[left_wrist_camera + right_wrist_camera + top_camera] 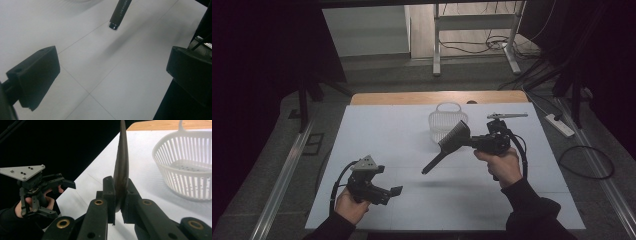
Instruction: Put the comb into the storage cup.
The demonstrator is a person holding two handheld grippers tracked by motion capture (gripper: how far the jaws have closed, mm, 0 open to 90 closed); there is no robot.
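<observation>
Right gripper [476,142] clamped on the comb [452,141], held above the table [377,130]. Handle slants down-left toward the left gripper [388,192], jaws apart, empty. Basket [447,120] just behind the comb, nearer the right hand.

White-topped table [377,150] with wooden far edge, 1 white slatted plastic basket [447,122] resting near its far side

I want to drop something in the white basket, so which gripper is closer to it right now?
Right. The right gripper, shut on the black comb, is up just beside the white basket; the left gripper sits open at the table's near edge, well short of it.
</observation>
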